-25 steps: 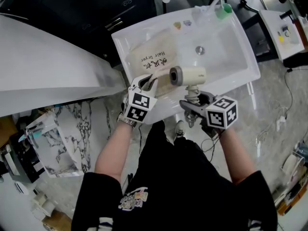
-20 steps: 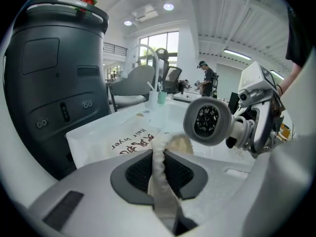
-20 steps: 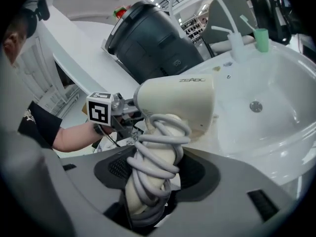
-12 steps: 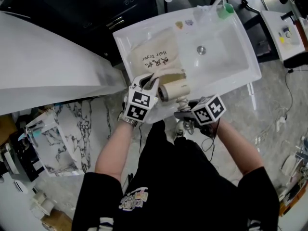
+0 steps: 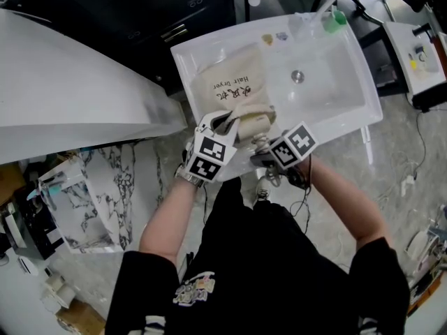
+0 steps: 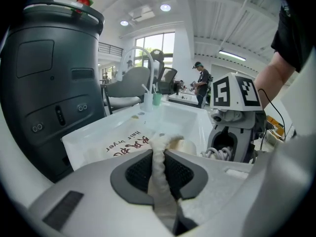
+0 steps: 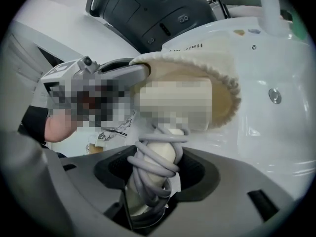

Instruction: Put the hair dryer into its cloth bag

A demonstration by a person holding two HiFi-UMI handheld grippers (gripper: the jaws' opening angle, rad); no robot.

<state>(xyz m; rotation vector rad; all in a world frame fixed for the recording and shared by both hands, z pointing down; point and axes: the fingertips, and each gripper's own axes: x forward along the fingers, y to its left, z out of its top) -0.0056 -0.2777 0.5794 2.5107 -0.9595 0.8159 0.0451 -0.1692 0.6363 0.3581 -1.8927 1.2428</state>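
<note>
My left gripper (image 5: 225,121) pinches the rim of the cloth bag (image 5: 230,82), jaws almost closed, lifting its mouth at the near edge of the sink (image 5: 334,82); the hair dryer (image 5: 253,124) noses just inside that mouth, my right gripper (image 5: 262,155) with jaws half-spread, clamped on its cord-wrapped handle. Insertion is in hand, I judge; next, push deeper

Bare left forearm (image 5: 171,215) and right forearm (image 5: 346,201) converge toward 12 o'clock in the head view; the left gripper (image 5: 225,121) points toward 1 o'clock, jaws nearly together, pinching the cloth bag (image 5: 234,89) rim; the right gripper (image 5: 263,155), just beside it at 4 o'clock, points toward 10 o'clock, jaws partly apart, clamped on the hair dryer (image 5: 253,123) handle
</note>
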